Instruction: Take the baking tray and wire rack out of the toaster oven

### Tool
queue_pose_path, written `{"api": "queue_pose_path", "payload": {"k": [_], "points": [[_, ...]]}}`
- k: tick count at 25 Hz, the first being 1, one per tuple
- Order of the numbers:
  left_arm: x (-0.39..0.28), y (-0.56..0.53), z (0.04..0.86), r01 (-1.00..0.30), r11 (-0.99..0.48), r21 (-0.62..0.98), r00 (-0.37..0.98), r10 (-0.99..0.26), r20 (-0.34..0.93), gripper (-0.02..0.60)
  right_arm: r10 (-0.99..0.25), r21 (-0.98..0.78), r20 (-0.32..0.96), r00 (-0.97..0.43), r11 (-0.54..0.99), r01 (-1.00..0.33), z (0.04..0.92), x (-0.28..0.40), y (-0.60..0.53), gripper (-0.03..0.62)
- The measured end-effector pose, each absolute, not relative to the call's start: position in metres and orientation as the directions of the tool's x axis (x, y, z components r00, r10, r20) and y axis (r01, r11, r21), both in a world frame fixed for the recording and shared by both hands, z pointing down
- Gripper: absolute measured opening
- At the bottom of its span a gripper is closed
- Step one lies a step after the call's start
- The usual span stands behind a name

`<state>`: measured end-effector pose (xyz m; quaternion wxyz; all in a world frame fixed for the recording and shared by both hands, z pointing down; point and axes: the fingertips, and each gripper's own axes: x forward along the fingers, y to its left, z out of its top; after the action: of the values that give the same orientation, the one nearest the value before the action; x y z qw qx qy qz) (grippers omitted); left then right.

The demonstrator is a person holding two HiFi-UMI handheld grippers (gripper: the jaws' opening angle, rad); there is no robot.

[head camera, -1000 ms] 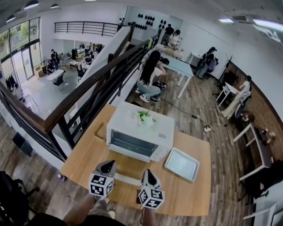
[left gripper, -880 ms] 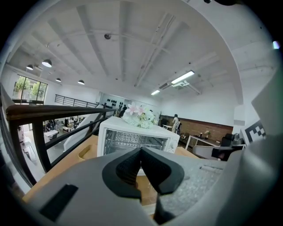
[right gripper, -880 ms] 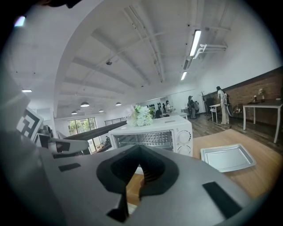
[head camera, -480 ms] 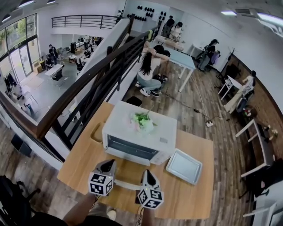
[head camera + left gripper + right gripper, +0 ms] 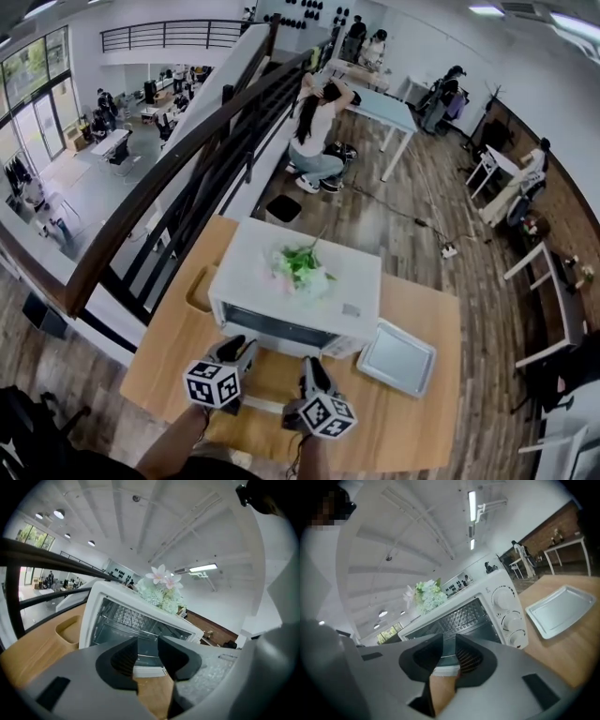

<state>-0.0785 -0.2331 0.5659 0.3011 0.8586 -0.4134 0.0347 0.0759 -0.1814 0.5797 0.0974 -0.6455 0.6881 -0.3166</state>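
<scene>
Toaster oven (image 5: 246, 281): white, on the wooden tabletop (image 5: 412, 427), flowers (image 5: 300, 265) on top, door (image 5: 149, 671) folded down toward the person.
Wire rack (image 5: 123, 617): inside the oven cavity (both gripper views show its grid there).
Baking tray (image 5: 397, 357): out of the oven, flat on the tabletop just beside the oven's knob side.
Left gripper (image 5: 239, 345): before the oven mouth. Its jaws have just been opening and stand narrowly apart. Only the door's white edge shows in the gap, and the pads press nothing.
Right gripper (image 5: 309, 366): beside the left. Its jaws have also just been opening, with a slimmer gap, and it grips nothing.
</scene>
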Motion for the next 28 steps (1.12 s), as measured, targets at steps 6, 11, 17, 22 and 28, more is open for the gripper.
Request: {"api": "queue_pose_path", "payload": {"k": [6, 11, 17, 22, 28], "points": [[-0.079, -0.266, 0.581, -0.696, -0.405, 0.594, 0.661, -0.684, 0.308, 0.224, -0.965, -0.715, 0.218, -0.143, -0.059, -0.697, 0.583, 0.081, -0.218, 0.167], [-0.082, -0.294, 0.591, -0.675, -0.361, 0.643, 0.654, -0.697, 0.295, 0.262, -0.965, -0.765, 0.226, -0.132, -0.092, -0.638, 0.598, 0.082, -0.238, 0.222], [-0.078, -0.317, 0.597, -0.682, -0.342, 0.647, 0.642, -0.703, 0.305, 0.279, -0.962, -0.776, 0.240, -0.127, -0.112, -0.620, 0.606, 0.091, -0.259, 0.235], [-0.075, -0.332, 0.601, -0.679, -0.331, 0.655, 0.641, -0.703, 0.309, 0.279, -0.961, -0.769, 0.248, -0.120, -0.119, -0.629, 0.608, 0.099, -0.274, 0.234], [-0.070, -0.345, 0.607, -0.683, -0.338, 0.647, 0.642, -0.700, 0.312, 0.279, -0.961, -0.760, 0.257, -0.107, -0.132, -0.636, 0.614, 0.105, -0.289, 0.233]]}}
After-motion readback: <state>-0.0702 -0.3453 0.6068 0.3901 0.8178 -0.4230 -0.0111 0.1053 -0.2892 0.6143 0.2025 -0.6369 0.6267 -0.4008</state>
